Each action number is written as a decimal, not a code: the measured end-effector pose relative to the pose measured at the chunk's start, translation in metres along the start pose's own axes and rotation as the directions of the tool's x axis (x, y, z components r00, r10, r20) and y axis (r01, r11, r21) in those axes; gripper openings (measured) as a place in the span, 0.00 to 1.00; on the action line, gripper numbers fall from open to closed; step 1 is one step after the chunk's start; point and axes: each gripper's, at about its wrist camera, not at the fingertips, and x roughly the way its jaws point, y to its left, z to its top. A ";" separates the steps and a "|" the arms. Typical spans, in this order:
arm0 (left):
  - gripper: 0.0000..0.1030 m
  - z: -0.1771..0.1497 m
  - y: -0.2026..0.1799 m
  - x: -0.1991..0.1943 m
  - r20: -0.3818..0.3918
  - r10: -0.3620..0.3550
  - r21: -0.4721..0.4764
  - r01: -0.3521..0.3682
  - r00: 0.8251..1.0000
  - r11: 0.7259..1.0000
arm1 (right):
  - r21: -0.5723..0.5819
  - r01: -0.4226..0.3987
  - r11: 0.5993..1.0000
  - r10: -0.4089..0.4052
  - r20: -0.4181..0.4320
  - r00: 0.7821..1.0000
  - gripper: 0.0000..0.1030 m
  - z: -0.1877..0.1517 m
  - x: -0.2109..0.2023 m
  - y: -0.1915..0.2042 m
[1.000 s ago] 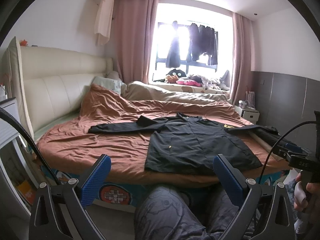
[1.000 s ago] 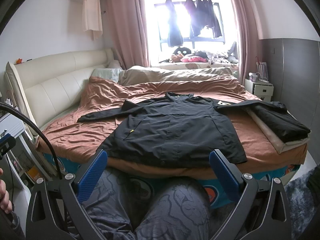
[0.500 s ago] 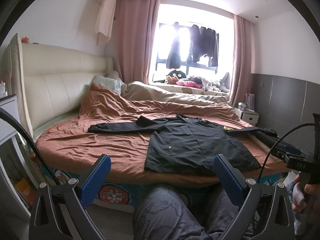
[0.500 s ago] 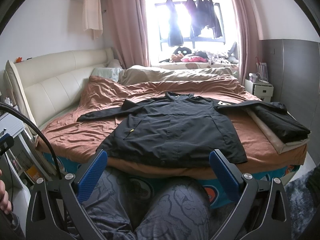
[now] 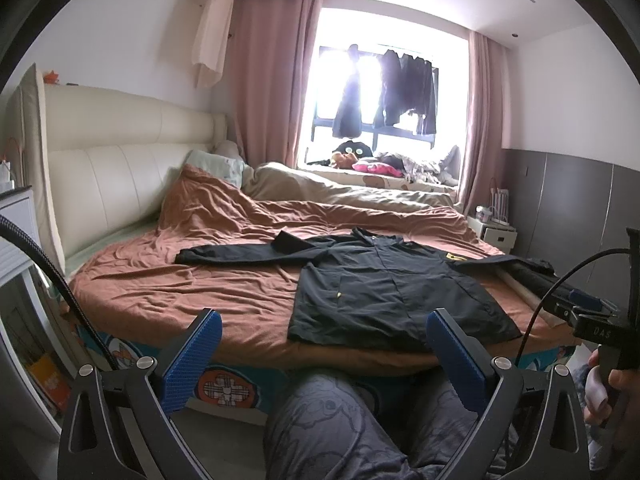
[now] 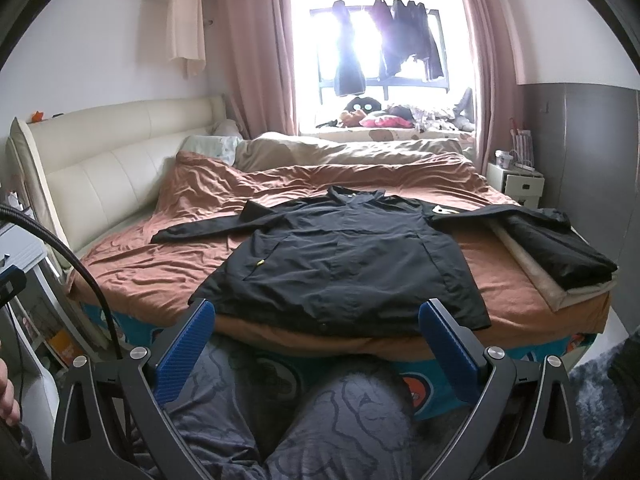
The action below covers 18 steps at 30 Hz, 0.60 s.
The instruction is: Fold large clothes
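A black jacket (image 5: 384,292) (image 6: 344,264) lies flat and face up on the brown bedspread (image 5: 224,288) (image 6: 160,268), sleeves spread to both sides, its hem at the near edge of the bed. My left gripper (image 5: 324,344) is open, held in front of the bed above a person's knee, short of the hem. My right gripper (image 6: 316,336) is open too, just before the hem, nothing between its blue pads (image 6: 448,352). In the left wrist view the right gripper's body and the hand holding it (image 5: 600,376) show at the right edge.
A folded dark garment on a pale folded cloth (image 6: 560,256) lies at the bed's right edge. Cream headboard (image 6: 100,160) stands on the left, a white nightstand (image 6: 520,184) at the far right, a window with hanging clothes (image 6: 384,40) behind. The person's patterned trouser legs (image 6: 320,420) fill the foreground.
Both views have drifted slightly, the left one tilting a little upward. The jacket has not moved and both grippers stay open.
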 end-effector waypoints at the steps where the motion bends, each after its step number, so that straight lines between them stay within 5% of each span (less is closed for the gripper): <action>1: 1.00 0.000 0.001 0.000 0.000 0.000 -0.001 0.000 1.000 1.000 | 0.000 0.001 1.000 -0.001 0.000 1.000 0.99 0.000 0.000 0.000; 18: 1.00 -0.002 0.001 0.005 -0.003 -0.010 -0.014 0.010 1.000 1.000 | 0.003 0.021 1.000 -0.021 0.005 1.000 0.99 -0.001 -0.001 -0.002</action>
